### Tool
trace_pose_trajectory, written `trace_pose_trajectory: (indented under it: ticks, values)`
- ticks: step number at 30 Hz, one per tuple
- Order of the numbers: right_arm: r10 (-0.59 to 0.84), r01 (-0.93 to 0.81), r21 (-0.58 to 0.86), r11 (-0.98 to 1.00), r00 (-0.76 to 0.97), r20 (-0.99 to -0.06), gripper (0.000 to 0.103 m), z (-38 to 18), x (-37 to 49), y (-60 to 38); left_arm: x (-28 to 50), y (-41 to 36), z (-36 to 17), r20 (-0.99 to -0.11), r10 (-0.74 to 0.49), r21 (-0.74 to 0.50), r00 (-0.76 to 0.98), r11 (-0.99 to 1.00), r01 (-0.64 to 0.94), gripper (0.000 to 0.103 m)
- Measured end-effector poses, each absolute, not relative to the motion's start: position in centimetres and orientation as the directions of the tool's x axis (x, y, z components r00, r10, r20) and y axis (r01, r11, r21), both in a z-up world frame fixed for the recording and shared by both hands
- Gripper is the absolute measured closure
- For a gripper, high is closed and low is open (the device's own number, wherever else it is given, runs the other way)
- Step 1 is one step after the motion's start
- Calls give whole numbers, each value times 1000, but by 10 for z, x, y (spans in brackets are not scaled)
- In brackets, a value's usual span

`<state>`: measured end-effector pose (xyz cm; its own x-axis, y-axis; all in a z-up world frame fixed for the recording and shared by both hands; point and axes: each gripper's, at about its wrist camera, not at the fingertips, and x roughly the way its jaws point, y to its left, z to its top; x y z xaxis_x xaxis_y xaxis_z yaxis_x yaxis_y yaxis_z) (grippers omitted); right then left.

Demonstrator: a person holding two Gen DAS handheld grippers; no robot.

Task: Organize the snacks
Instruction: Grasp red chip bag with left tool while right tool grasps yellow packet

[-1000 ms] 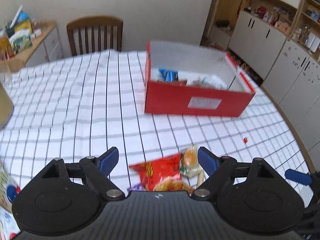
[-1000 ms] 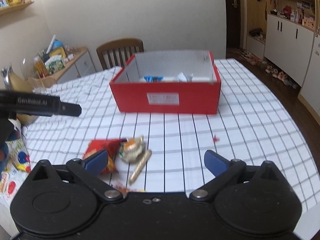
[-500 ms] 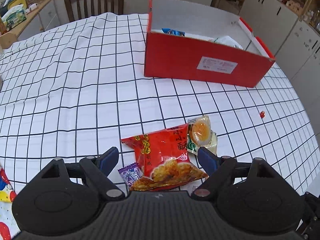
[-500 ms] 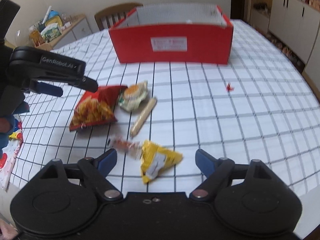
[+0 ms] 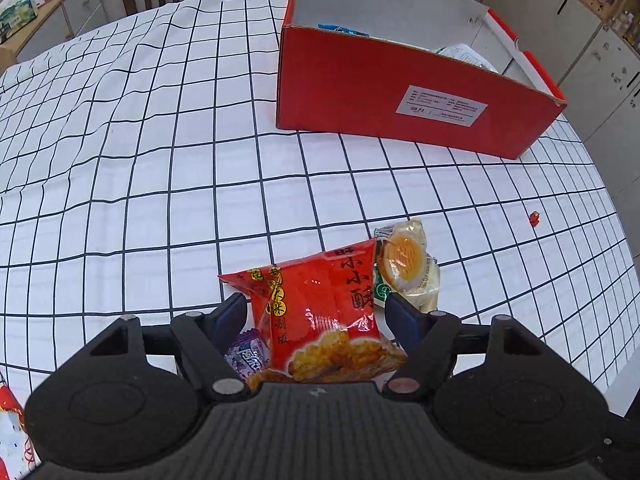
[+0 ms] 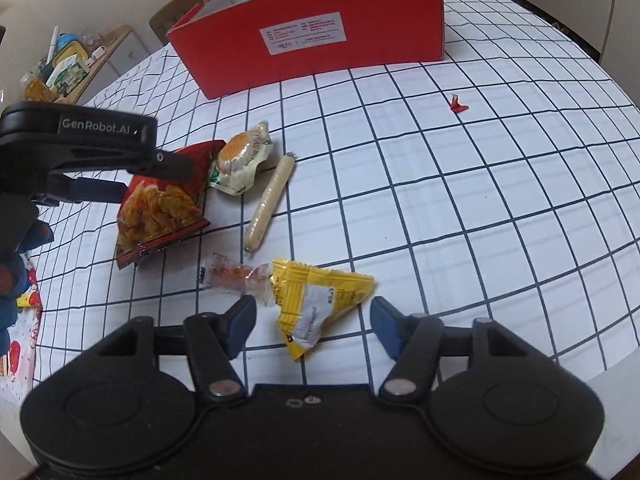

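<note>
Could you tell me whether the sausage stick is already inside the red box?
No, the sausage stick lies on the checked tablecloth well in front of the red box, beside the egg-picture packet.

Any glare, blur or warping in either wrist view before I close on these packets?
Left wrist view: sharp; ceiling-light glare streaks the red snack bag, partly washing out its print; tablecloth grid bows outward from fisheye. Right wrist view: softer overall, label text on the red box unreadable; yellow packet evenly lit, faint shadow beneath; grid curves strongly toward the edges.
</note>
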<state>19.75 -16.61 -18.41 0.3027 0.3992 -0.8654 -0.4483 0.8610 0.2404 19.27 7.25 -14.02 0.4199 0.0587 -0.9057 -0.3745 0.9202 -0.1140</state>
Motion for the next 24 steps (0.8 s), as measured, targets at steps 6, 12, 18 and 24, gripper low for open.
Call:
trace_pose_trajectory:
  ticks: [6,12,18,24]
  values:
    - [405,-447,248,859,300,-864,57,-183,201,-166,196,72,-142,-910,52,-114,412,923,-368,45]
    - [404,-445,242,862,316,-858,65,-181,200,-169,195,72,-140,-909,48,-117,414,924,-365,53]
    - [402,-442,233,866,340,-850,73,-176,199,-172,191,75,-137,-905,47,-120,422,925,-361,58]
    - [414,-436,238,868,367,-833,73,-163,198,-177,181,86,-123,-894,42,-155,446,906,-394,59]
